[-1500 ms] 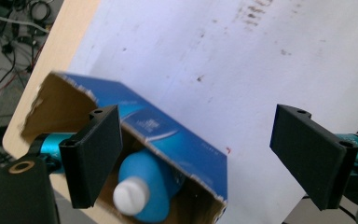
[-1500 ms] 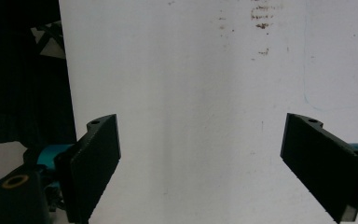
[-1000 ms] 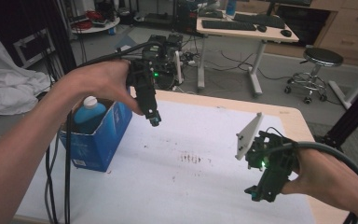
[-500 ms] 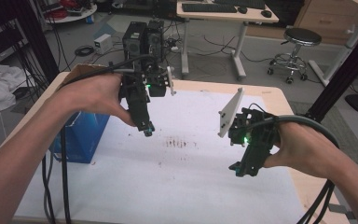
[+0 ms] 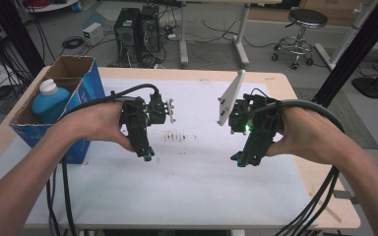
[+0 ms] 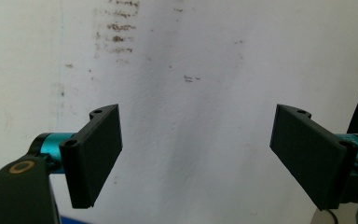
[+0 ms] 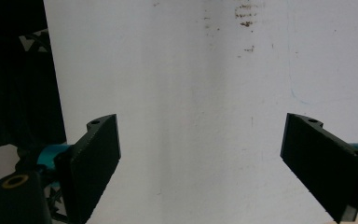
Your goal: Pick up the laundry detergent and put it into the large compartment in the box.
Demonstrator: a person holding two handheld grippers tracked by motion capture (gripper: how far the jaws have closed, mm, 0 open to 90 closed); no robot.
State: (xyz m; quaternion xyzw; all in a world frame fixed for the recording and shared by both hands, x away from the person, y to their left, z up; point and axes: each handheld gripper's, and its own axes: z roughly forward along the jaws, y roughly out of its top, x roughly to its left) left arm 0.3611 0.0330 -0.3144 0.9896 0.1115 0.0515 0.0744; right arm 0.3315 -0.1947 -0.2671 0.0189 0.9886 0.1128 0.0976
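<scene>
A person's hands hold two black grippers above a white sheet (image 5: 192,172) on the table. My left gripper (image 5: 145,155) hangs over the sheet left of centre, tips pointing down toward the near side. In the left gripper view it (image 6: 198,154) is open, jaws wide apart, with bare white sheet (image 6: 191,93) between them. My right gripper (image 5: 239,161) hangs right of centre, a grey three-cornered plate (image 5: 230,98) on top. The right gripper view shows it (image 7: 200,163) open too, over bare sheet (image 7: 191,93).
A blue cardboard box (image 5: 81,93) stands open at the table's left edge with a blue bottle (image 5: 51,101) inside. Faint brown marks (image 5: 177,136) stain the sheet's middle. Cables (image 5: 315,206) trail off the near edge. Beyond the table are computer towers (image 5: 138,29) and a stool (image 5: 305,24).
Both hands have come down and toward the near side, closer to the sheet. The whole high view has shifted, so the box and bottle now show fully at the left.
</scene>
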